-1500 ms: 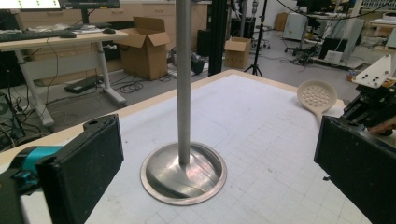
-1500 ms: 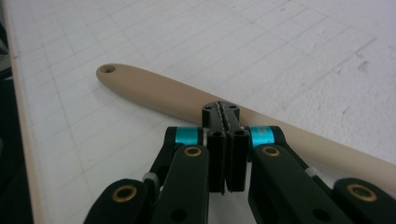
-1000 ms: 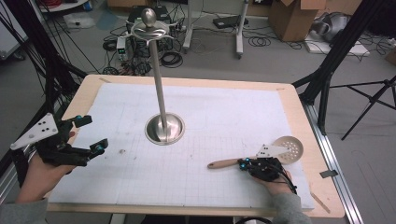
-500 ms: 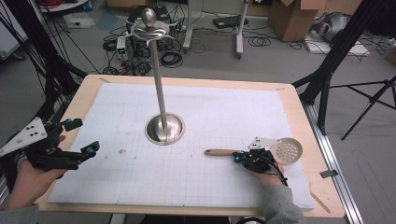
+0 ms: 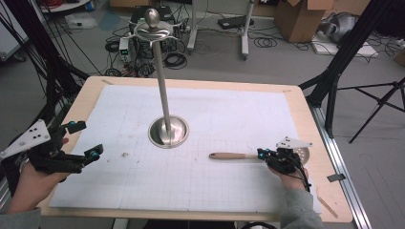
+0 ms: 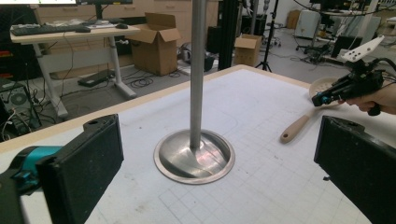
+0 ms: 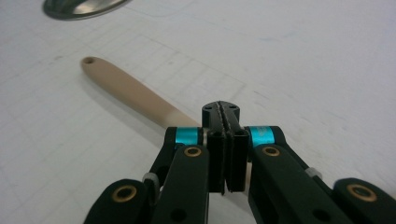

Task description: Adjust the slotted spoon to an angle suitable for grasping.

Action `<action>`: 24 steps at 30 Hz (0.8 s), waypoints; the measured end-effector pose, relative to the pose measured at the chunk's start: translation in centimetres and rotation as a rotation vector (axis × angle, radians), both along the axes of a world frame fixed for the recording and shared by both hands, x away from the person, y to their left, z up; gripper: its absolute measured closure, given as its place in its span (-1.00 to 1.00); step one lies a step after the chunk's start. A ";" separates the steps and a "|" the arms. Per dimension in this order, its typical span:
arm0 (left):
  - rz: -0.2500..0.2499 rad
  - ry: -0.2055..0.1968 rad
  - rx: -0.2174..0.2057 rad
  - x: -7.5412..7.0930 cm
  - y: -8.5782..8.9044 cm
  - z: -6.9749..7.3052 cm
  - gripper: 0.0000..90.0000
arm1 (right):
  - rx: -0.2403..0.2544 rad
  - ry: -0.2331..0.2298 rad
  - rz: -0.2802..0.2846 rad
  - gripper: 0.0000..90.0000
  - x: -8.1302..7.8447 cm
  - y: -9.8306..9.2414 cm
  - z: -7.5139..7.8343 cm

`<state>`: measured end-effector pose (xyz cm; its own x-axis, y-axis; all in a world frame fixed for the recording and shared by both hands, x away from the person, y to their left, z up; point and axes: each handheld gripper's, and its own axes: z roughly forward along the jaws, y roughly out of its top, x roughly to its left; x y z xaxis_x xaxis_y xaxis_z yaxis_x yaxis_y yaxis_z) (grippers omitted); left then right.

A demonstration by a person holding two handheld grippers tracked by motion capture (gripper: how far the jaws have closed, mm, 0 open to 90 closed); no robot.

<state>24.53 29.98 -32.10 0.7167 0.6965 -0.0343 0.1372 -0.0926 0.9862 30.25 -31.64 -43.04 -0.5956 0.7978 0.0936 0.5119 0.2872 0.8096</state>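
Grey concrete floor (image 5: 286, 62), tangled cables (image 5: 174, 59), cardboard boxes (image 5: 298, 19), black tripod legs (image 5: 344, 52), desk with keyboard (image 6: 70, 30)

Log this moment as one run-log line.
left gripper: open, empty, hovering | right gripper: shut on slotted spoon | stand: upright, mid-mat, nothing hung
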 end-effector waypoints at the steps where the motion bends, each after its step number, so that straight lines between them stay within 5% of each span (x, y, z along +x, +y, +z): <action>1: 0.000 0.001 0.001 0.0 0.0 0.0 -0.96 | -0.021 0.004 -0.027 1.00 0.1 -0.3 -0.1; 18: -0.004 0.010 0.009 0.1 -0.2 -0.2 -0.96 | -0.129 0.024 -0.116 1.00 1.1 -0.7 -0.9; 24: -0.005 0.010 0.012 0.1 -0.3 -0.3 -0.96 | -0.126 0.036 -0.128 1.00 0.9 -0.9 -0.9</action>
